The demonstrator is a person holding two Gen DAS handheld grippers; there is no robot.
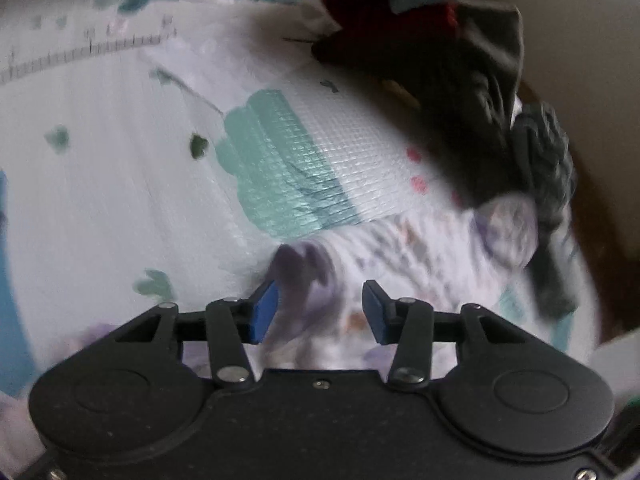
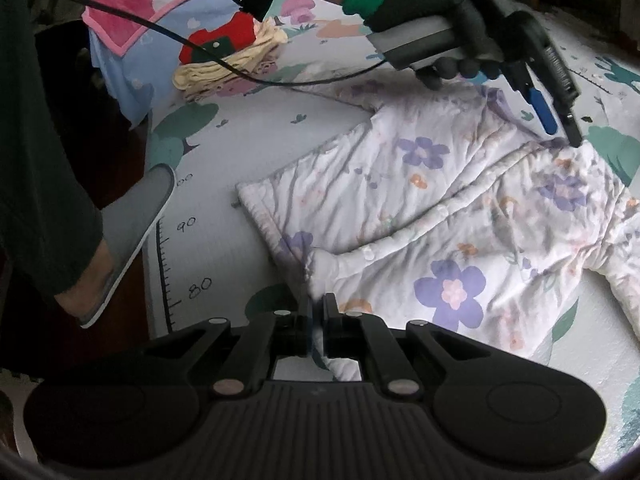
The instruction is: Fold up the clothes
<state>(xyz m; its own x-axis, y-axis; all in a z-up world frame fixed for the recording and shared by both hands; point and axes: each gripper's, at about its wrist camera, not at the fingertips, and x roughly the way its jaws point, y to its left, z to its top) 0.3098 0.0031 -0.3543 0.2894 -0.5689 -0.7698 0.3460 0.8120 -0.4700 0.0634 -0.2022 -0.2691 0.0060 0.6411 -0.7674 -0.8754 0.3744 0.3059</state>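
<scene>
- Left wrist view: our left claw (image 1: 318, 312) is wide, its blue pads (image 1: 264, 312) parted and holding nothing, poised just above a blurred edge of the flowered garment (image 1: 400, 264), which lies on the play mat (image 1: 100, 200). The frame is smeared, so we cannot tell whether a pad already touches the cloth. A dark heap of clothes (image 1: 460, 80) sits beyond, well apart from our work.
- To do this step well, we judge we should bring both pads around one edge only, low enough to catch the cloth, and not the mat beneath.
- Right wrist view: our right claw (image 2: 318, 320) is pinched narrow on the near corner of the garment (image 2: 440, 220), a strip of cloth showing between the pads. The garment lies spread and wrinkled on the mat (image 2: 208, 184). The left claw (image 2: 560, 124) hangs over the far edge, carried by the gloved left hand (image 2: 420, 12).
- We would keep this near corner firm and low until the far edge is gripped, then lift both together so the fold line runs straight.
- A folded pile (image 2: 224, 56) lies at the far corner of the mat, and a slippered foot (image 2: 120, 240) rests at its edge.
</scene>
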